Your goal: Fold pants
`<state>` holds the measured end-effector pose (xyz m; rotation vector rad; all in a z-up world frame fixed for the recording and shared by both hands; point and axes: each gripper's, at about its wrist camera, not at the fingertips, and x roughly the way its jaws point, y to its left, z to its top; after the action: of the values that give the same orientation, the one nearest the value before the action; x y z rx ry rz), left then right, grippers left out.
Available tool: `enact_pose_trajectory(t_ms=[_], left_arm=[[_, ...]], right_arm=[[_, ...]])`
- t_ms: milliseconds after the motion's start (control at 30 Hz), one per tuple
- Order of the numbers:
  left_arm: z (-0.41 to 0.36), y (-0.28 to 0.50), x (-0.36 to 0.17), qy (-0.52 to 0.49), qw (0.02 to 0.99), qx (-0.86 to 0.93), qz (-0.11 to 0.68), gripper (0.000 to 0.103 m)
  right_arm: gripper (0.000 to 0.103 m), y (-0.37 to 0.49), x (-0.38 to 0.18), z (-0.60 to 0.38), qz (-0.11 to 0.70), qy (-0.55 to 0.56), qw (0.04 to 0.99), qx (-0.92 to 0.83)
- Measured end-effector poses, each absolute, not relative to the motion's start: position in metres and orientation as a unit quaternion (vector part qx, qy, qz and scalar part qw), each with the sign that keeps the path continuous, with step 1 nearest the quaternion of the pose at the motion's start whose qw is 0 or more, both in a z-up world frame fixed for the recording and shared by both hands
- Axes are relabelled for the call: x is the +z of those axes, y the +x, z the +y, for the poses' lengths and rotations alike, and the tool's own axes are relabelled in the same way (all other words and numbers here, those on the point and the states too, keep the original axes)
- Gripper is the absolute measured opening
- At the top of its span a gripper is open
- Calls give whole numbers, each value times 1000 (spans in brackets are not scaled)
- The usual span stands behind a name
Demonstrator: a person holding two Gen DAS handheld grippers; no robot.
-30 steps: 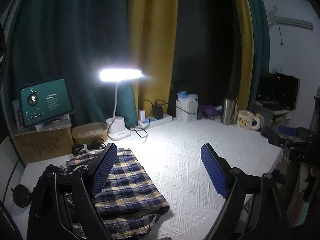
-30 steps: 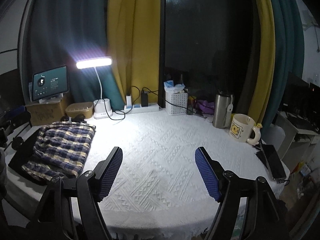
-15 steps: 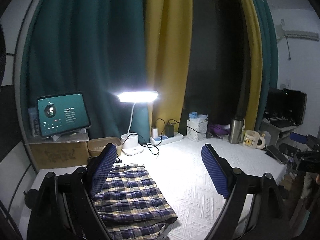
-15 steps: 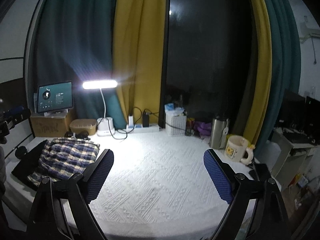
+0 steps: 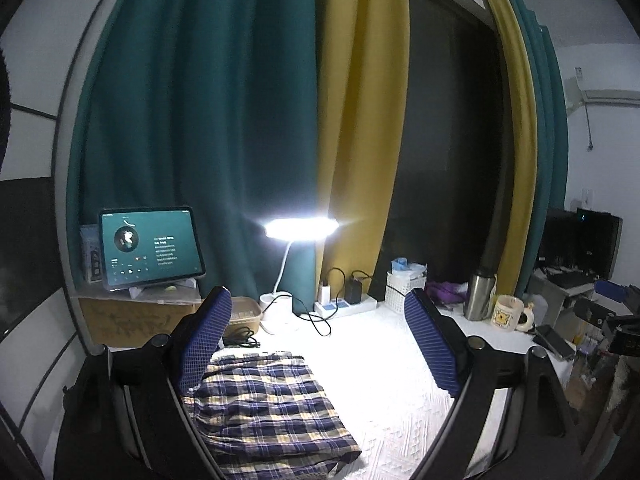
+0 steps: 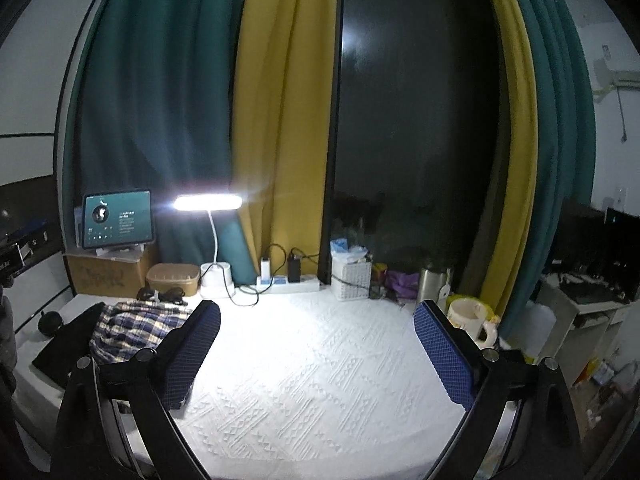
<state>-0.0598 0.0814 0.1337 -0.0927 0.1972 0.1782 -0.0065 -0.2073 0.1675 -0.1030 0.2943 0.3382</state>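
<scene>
Folded blue, white and yellow plaid pants [image 5: 264,404] lie on the white textured table [image 5: 384,408], at the lower left of the left wrist view. They also show at the left of the right wrist view [image 6: 132,326]. My left gripper [image 5: 320,344] is open and empty, raised above and behind the pants. My right gripper [image 6: 316,354] is open and empty over the bare middle of the table [image 6: 312,364]. The other gripper shows dimly at the right edge of the left view.
At the back stand a lit desk lamp [image 5: 298,230], a tablet [image 5: 150,246] on a cardboard box, a power strip [image 5: 344,306], a white basket [image 5: 404,288], a steel flask [image 5: 478,296] and a mug [image 5: 508,314]. A dark cloth [image 6: 60,350] lies left of the pants.
Both grippers have lifted and tilted up and back from the table, so more curtain shows. The pants have stayed folded in place. Both jaws have stayed open.
</scene>
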Motion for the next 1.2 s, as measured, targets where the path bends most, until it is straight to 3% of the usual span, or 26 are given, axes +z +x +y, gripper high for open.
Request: enact_pose_trajectory(t_ms=[400,1200], left_arm=[[92,-76,146,-55,991,101,71,93],[92,-75,144,-52,990,108,74,94]], right_arm=[[98,-17,185,-201,123,-57,977,163],[99,-6,173,-200,136,-55,976,164]])
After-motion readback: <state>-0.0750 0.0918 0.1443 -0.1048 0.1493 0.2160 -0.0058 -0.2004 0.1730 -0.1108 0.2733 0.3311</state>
